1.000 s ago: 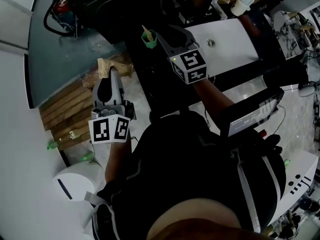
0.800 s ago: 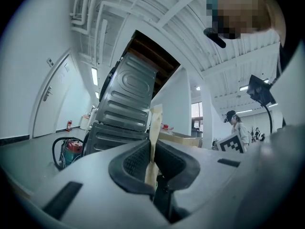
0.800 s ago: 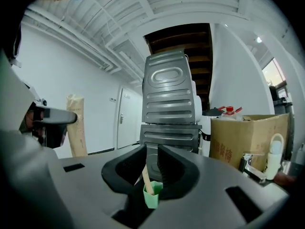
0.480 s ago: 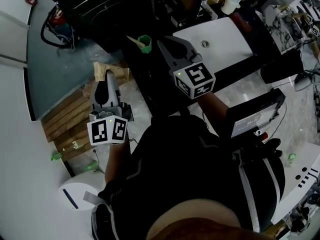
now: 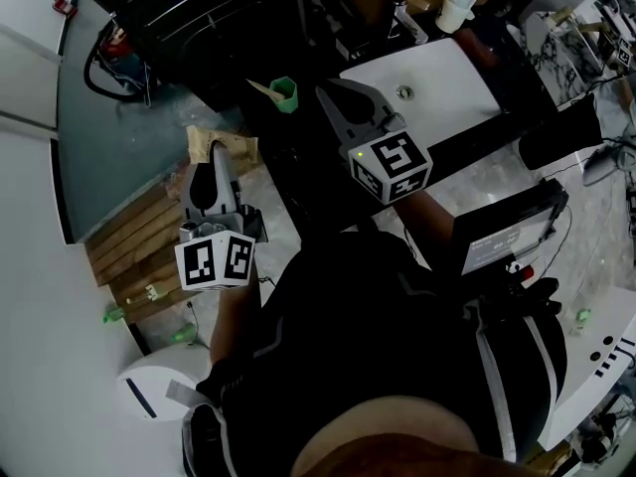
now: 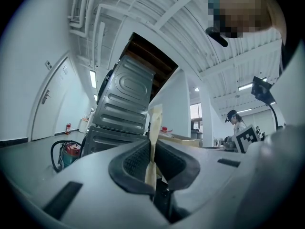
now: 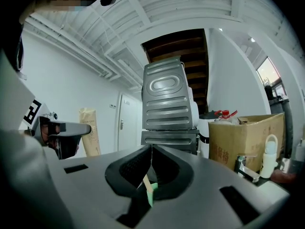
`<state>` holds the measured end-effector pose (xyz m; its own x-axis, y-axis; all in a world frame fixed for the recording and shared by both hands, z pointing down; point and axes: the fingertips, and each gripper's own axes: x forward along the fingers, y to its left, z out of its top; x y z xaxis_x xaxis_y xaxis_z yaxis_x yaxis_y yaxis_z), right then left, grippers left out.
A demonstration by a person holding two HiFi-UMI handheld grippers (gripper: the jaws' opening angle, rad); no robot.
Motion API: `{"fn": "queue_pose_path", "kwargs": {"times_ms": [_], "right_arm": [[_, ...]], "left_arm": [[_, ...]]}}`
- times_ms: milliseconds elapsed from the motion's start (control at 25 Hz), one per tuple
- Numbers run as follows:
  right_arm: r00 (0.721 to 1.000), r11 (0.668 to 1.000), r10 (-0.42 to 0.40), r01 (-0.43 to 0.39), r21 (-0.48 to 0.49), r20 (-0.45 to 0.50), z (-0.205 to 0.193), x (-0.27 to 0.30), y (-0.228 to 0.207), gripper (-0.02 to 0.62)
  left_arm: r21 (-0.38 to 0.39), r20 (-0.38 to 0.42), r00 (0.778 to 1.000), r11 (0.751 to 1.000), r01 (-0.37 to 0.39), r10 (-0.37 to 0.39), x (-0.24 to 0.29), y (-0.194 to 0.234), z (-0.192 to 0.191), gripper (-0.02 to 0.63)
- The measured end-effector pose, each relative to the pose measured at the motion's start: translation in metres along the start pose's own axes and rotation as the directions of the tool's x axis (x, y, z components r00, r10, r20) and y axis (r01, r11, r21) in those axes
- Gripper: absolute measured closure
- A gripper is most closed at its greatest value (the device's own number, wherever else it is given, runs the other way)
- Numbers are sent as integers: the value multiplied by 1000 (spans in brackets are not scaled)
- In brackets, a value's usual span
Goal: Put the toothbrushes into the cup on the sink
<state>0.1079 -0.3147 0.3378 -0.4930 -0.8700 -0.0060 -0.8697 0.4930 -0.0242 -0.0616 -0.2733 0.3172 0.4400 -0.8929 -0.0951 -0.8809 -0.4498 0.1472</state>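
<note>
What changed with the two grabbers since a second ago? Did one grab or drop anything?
The right gripper has just been closing its jaws, with nothing between them, and has pulled away a little from the green cup. The tan toothbrush in the cup now leans left instead of standing up. The left gripper stayed put, clamped on a pale toothbrush.

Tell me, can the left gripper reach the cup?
Probably yes. The left gripper, shut on a toothbrush, has open space toward the cup. The right gripper, jaws just closed on nothing, hovers at the cup's far side, not between them.
</note>
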Motion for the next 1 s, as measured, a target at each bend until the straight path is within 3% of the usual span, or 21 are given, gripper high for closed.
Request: {"fn": "queue_pose_path", "kwargs": {"times_ms": [480, 1000], "right_arm": [[1000, 1000, 14, -15, -5, -14, -6, -11, -19, 568], [992, 993, 114, -113, 31, -50, -24, -6, -75, 568]], "left_arm": [[34, 78, 996, 998, -46, 44, 43, -26, -2, 575], [64, 110, 968, 970, -235, 227, 124, -43, -37, 575]]}}
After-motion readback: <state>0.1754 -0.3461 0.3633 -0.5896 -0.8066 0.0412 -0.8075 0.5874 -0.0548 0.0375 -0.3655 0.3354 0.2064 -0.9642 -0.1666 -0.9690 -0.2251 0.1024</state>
